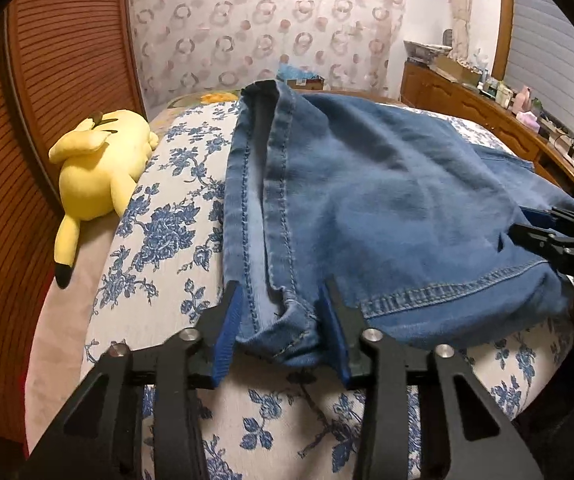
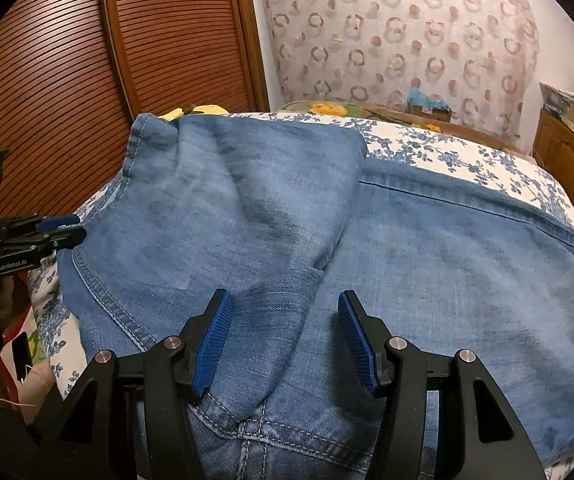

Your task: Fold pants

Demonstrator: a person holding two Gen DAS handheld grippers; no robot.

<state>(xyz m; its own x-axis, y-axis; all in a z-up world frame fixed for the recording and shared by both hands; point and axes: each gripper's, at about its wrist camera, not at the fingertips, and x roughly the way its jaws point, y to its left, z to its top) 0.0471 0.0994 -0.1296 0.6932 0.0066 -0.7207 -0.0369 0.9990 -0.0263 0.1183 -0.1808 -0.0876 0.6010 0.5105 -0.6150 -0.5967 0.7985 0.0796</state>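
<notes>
The jeans [image 2: 327, 240] were spread half-folded on the flowered bedspread [image 1: 159, 240]. The left gripper [image 1: 283, 320] was set with fingers apart around a bunched hem, unclamped; the right gripper [image 2: 283, 336] was held open above the denim. If lifted before closing, the hem would likely be dropped and the fold undone.

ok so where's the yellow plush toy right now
In the left wrist view, the yellow plush toy lies at the left edge of the floral bedspread, against the slatted wooden door, left of the jeans.

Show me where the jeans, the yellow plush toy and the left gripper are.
jeans [image 1: 387, 200]: left wrist view, middle of the folded denim.
yellow plush toy [image 1: 99, 168]: left wrist view, its body.
left gripper [image 1: 281, 336]: left wrist view, midway between its fingers.
</notes>
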